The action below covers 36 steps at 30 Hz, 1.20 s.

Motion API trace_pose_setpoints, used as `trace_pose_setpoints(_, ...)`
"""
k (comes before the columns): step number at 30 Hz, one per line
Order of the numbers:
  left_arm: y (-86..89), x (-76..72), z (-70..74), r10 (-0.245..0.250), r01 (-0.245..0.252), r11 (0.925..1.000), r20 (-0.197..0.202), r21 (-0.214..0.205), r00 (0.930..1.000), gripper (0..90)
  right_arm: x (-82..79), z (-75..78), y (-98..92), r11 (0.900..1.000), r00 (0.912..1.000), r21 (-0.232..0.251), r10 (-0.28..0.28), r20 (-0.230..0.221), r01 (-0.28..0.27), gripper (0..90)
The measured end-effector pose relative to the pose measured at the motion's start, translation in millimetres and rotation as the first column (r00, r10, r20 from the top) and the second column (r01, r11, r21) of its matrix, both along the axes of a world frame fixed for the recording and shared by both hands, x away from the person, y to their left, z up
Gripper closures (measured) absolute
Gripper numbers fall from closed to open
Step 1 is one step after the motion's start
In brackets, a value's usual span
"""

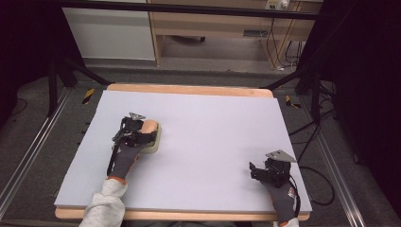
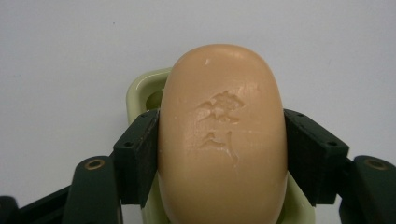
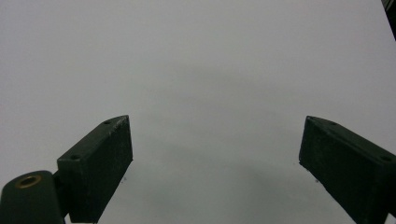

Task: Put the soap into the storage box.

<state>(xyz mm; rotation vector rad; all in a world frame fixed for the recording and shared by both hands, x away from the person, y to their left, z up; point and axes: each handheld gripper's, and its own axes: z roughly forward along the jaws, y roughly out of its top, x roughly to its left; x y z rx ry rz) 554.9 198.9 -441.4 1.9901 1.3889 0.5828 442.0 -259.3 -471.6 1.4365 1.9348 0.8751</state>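
Soap (image 2: 222,140) is sitting over its green dish (image 2: 140,91), left gripper (image 2: 222,158) squeezing its sides to carry it; right gripper (image 3: 215,154) is waiting open, well apart from the dish.

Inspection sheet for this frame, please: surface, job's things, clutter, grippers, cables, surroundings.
Surface: pale sheet laid over a wooden table; looks clean.
Job's things: peach soap bar with an embossed mark, over a pale green soap dish; whether it rests in the dish or is lifted, cannot tell.
Clutter: nothing seen on the sheet.
Grippers: left gripper has its jaws against both sides of the soap bar; right gripper has its jaws wide apart over bare sheet, holding nothing.
Cables: a black cable runs along the left forearm; more cables lie on the floor right of the table.
Surroundings: wooden desk behind, dark frame bars, grey floor.
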Motion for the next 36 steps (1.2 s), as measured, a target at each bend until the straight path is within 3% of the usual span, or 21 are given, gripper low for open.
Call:
trace_pose_setpoints(29, -0.6, -2.4, -7.8, 0.019, -0.019, 0.9998, -0.040, 0.004, 0.9990, 31.0, -0.6, -0.1, 0.0, 1.0000, 1.0000, -0.004, 0.002, 0.000, -0.002, 9.7)
trace_pose_setpoints(36, 2.1, -6.2, -2.2, 0.013, -0.013, 0.9999, -0.018, -0.009, 0.9998, 28.8, -0.5, -0.1, -0.8, 1.0000, 1.0000, -0.006, 0.003, 0.002, -0.003, 9.7)
